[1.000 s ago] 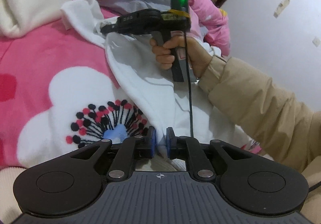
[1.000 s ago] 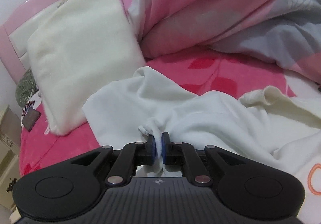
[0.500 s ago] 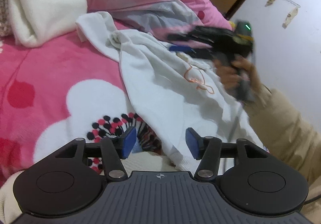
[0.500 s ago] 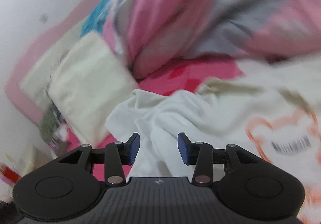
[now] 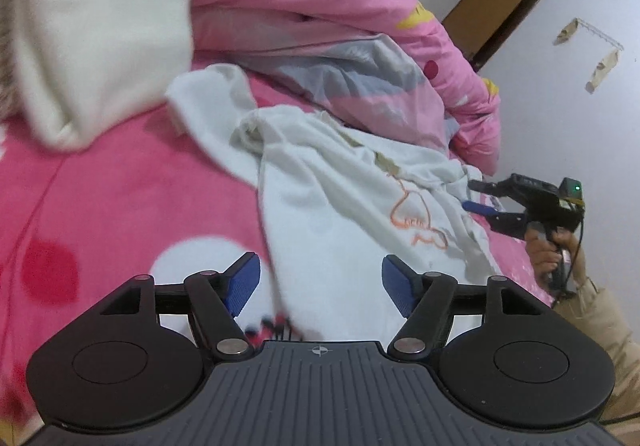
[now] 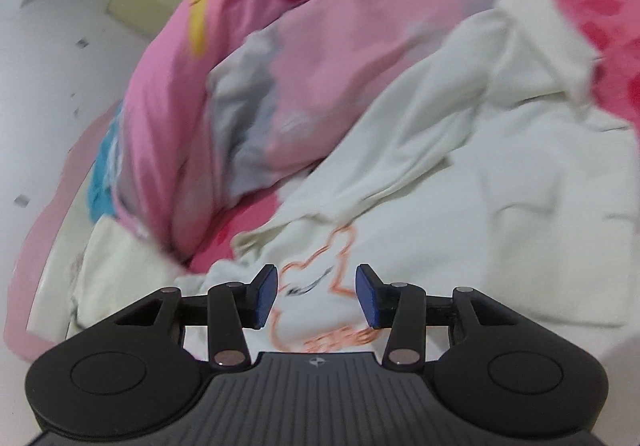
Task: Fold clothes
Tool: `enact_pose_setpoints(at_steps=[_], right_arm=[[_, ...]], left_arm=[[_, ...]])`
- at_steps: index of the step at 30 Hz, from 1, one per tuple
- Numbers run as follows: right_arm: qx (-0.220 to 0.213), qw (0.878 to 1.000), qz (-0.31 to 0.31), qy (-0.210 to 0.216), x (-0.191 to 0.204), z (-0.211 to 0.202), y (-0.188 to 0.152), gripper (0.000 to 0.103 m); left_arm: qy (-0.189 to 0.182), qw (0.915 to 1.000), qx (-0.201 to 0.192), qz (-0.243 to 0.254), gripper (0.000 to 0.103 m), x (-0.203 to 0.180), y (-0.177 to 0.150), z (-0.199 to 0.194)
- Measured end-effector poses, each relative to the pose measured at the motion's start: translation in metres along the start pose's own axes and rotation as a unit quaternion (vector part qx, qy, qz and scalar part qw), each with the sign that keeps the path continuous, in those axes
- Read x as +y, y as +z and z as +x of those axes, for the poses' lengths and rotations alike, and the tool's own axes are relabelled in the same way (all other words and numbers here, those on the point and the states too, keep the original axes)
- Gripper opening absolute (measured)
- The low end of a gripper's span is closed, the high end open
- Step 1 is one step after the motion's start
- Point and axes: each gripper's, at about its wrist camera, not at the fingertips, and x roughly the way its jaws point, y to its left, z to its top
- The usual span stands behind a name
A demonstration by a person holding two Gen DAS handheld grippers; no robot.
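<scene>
1. Left wrist view: my left claw (image 5: 321,286) filled the bottom of the frame, its jaws spreading wider and gripping nothing; the lower edge of the white shirt (image 5: 344,198) lay beneath the gap between the blue pads (image 5: 242,284), untouched by them. The shirt sprawled crumpled across the middle of the frame on the pink bedspread (image 5: 120,198), an orange outline print (image 5: 416,216) showing right of centre. A cream blanket (image 5: 100,26) filled the upper left, and a pink-and-grey quilt (image 5: 340,34) was heaped along the top. At the right edge my right claw (image 5: 478,196) hovered by the shirt's far side, jaws apart, held in my hand (image 5: 550,250) with a beige sleeve (image 5: 600,322) below it.

2. Right wrist view: my right claw (image 6: 316,296) sat at the bottom centre, parted about halfway and empty. The shirt (image 6: 460,186) spread from the centre to the right, blurred, its orange print (image 6: 320,274) visible between the pads. The quilt (image 6: 240,66) filled the upper left.
</scene>
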Motion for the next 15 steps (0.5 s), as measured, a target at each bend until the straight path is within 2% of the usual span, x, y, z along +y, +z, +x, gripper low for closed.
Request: enact_pose_setpoints(at_steps=[3,7,8,10,13,15], right_arm=[[0.008,1.000,0.018,0.003,-0.003,0.010,0.012,0.046],[0.022,0.999,-0.025,0.000,0.018,0.041,0.025,0.048],[0.027,0.999,-0.042,-0.002,0.025,0.051,0.027,0.050],[0.055,0.995,-0.084,-0.003,0.048,0.080,0.030,0.065],[0.097,0.984,-0.147,-0.007,0.084,0.124,0.034,0.067],[0.094,0.973,-0.210,-0.020,0.109,0.153,0.039,0.072]], left_arm=[[0.017,0.9995,-0.005,0.026,0.068,-0.005,0.017,0.028],[0.054,0.9964,-0.025,0.061,0.068,-0.008,0.043,0.072],[0.066,0.9950,-0.033,0.067,0.068,-0.008,0.050,0.083],[0.080,0.9934,-0.048,0.067,0.068,-0.004,0.064,0.106],[0.087,0.9929,-0.062,0.053,0.068,0.005,0.080,0.132],[0.098,0.9918,-0.069,0.045,0.068,0.011,0.084,0.147]])
